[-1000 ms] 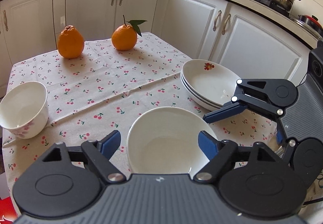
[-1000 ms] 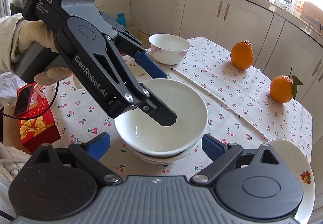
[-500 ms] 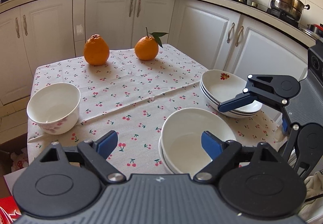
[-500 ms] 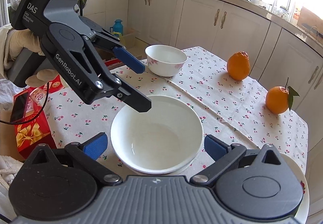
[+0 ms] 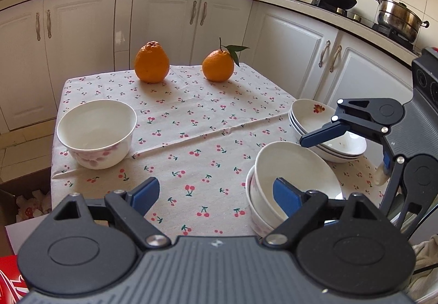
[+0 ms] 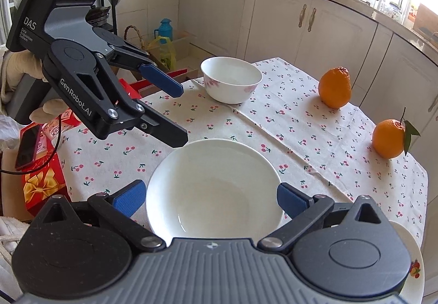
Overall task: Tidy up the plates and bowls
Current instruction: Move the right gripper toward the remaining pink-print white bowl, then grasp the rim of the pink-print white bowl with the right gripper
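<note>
White porcelain sits in three places on the cherry-print surface [image 5: 191,123]: a nested bowl stack [image 5: 290,180] near the front edge, a pile of shallow plates [image 5: 323,128] just beside it toward the cabinets, and a lone bowl [image 5: 95,131] well apart on the far side. Both pairs of tongs have just been opening and now stand spread with nothing between them, the left tongs [image 5: 216,191] hovering over bare cloth beside the stack, the right tongs [image 6: 210,197] framing the stack's rim without touching it. My guess is the lone bowl goes next onto the stack; I would approach it from above at a slant, pinch one wall of the rim, lift straight, and lower it centred so it nests instead of clinking. Every bowl stands mouth up, round, with no long axis to speak of
</note>
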`<state>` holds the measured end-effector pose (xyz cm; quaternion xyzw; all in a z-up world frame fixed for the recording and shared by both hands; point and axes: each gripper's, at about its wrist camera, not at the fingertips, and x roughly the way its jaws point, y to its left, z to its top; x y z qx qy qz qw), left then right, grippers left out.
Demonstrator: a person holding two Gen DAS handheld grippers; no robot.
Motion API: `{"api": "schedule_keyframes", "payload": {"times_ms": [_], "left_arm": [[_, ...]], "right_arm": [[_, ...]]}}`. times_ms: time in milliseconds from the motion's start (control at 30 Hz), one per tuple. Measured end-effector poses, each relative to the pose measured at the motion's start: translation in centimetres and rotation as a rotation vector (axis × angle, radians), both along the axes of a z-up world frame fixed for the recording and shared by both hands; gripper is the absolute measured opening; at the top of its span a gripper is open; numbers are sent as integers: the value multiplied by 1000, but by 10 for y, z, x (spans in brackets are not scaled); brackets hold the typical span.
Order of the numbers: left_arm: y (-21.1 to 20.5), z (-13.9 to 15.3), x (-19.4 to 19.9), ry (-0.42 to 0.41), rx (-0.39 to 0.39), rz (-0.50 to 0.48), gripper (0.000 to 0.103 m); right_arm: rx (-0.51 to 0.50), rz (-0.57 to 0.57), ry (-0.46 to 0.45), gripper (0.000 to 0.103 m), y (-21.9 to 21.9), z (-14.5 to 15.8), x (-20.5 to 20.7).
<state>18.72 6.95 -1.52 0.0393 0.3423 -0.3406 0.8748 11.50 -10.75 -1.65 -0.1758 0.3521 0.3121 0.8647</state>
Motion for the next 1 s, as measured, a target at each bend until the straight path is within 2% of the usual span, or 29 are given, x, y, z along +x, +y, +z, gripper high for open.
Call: {"api": "schedule_keyframes", "payload": {"times_ms": [133,233,400,533,633,733,800,900,1000], "left_arm": [[10,-2,3,-34,-5,36,91],[17,-4,6,-81,19,78,93],[23,-12,17,-180,127,158,95],[27,-22,34,-210,191,245,95],[27,-30,45,-193,214,312,95],[29,-36,49,-153,199,295,95],[30,-37,51,-150,227,303,95],[38,-34,58,-92,226,293,95],[44,-26,52,-127,275,308,95]], "right_arm": [[-10,21,-20,103,7,12,7],[-25,39,-36,103,14,19,17],[-55,72,-53,103,25,28,46],[-46,91,-32,103,33,33,79],[-19,102,3,103,38,33,108],[8,98,55,103,44,30,136],[15,97,78,103,48,27,152],[-4,102,92,103,56,20,169],[-14,117,97,103,62,17,178]]}}
